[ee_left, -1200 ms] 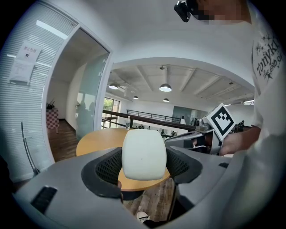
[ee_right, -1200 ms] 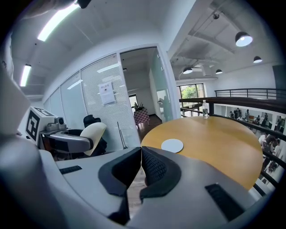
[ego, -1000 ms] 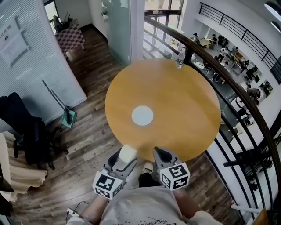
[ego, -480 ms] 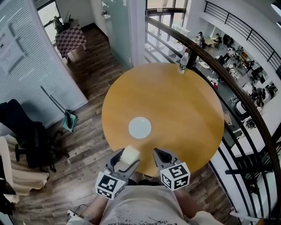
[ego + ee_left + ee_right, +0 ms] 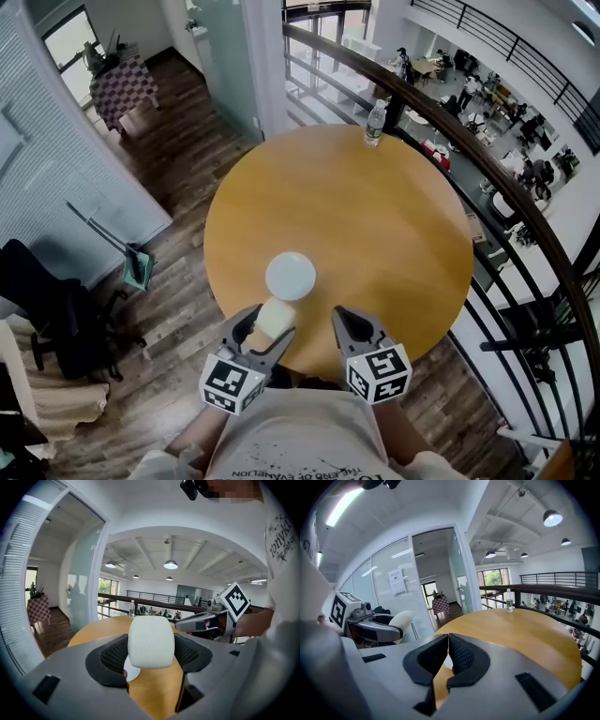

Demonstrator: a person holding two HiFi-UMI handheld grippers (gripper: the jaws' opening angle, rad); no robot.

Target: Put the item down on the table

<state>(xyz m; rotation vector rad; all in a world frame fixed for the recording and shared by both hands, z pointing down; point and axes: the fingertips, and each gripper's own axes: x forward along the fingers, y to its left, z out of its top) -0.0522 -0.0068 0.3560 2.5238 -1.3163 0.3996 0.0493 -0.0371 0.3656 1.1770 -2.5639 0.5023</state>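
Note:
My left gripper (image 5: 263,327) is shut on a pale cream rounded block (image 5: 273,317), held over the near edge of the round wooden table (image 5: 375,225). In the left gripper view the block (image 5: 151,641) fills the space between the jaws. A white round plate (image 5: 291,276) lies on the table just beyond the block. My right gripper (image 5: 349,325) hovers at the near edge to the right, shut with nothing in it; its pads (image 5: 454,652) meet in the right gripper view. From there the left gripper (image 5: 396,626) shows at the left with the block (image 5: 401,619).
A clear water bottle (image 5: 374,123) stands at the table's far edge by the dark railing (image 5: 525,216). Beyond the railing is a drop to a lower floor. A black office chair (image 5: 52,309) and a dustpan (image 5: 139,267) stand on the wood floor at left.
Both grippers have moved forward to the table's near edge; the block is now close to the white plate. The head view has shifted, so the table sits lower and nearer.

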